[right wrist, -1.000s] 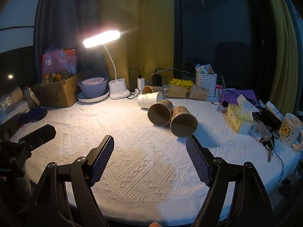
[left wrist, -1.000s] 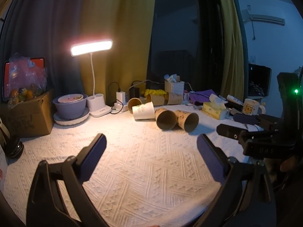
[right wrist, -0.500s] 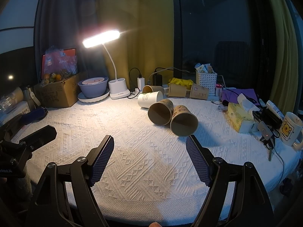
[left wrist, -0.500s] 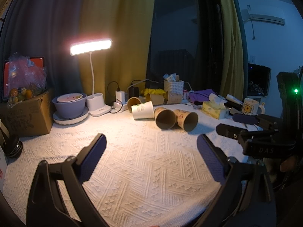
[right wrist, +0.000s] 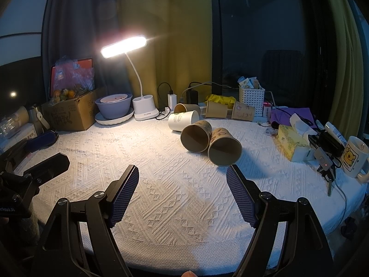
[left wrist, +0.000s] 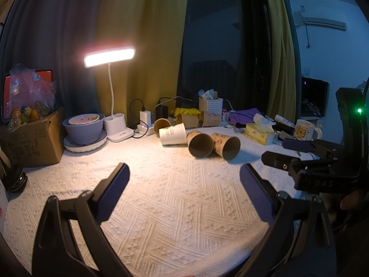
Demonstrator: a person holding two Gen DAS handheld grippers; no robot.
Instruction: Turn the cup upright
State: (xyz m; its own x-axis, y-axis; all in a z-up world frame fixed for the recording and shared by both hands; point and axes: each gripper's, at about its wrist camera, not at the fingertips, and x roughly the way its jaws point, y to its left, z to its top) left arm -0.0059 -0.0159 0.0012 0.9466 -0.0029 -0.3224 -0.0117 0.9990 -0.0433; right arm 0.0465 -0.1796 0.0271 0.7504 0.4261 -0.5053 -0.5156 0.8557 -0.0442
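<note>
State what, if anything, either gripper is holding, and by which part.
Nothing is held. The left gripper and right gripper both have jaws spread wide over the bare tablecloth, short of the tipped paper cups.

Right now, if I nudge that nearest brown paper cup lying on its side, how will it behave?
The nearest brown cup lies on its side, so it would probably roll in a curve. Thin paper likely means light and easily crushed. It touches the second brown cup, which may shift too.

Right hand-held gripper (right wrist: 182, 179): jaws spread wide, empty, above the tabletop (right wrist: 161, 157). Two brown cups (right wrist: 196, 136) lie on their sides, touching, mouths facing the camera; the nearer cup (right wrist: 224, 149) is just beyond the right fingertip (right wrist: 231, 173). A white cup (right wrist: 183, 120) lies behind them. Lamp (right wrist: 123, 46) lit.
</note>
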